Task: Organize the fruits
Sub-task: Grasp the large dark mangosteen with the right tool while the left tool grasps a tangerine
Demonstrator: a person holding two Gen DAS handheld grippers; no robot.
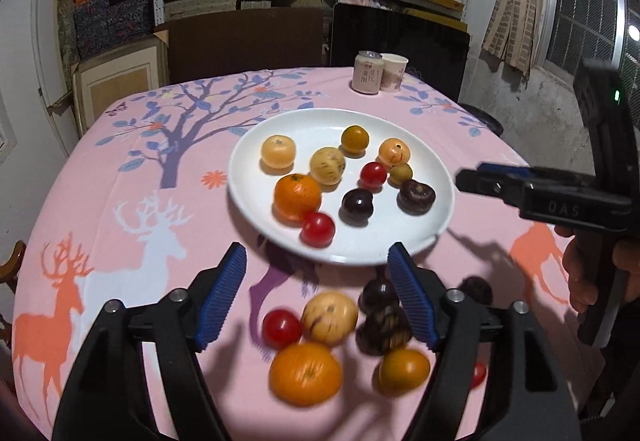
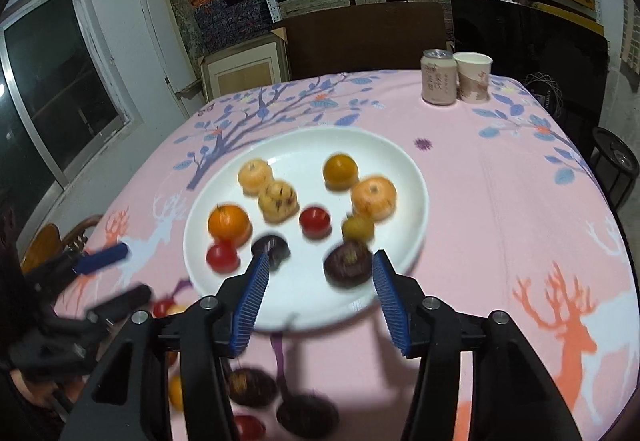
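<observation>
Left hand-held gripper open, above loose fruits

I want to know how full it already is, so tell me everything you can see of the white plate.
The white plate is round, shallow and glossy, ceramic by its look, and lies flat on the pink deer-print tablecloth near the table's middle. It holds nine fruits spread loosely, with bare patches between: an orange, two red tomatoes, two dark purple fruits and four pale yellow to amber ones. More fruit lies on the cloth in front of it. No gripper touches it.
</observation>
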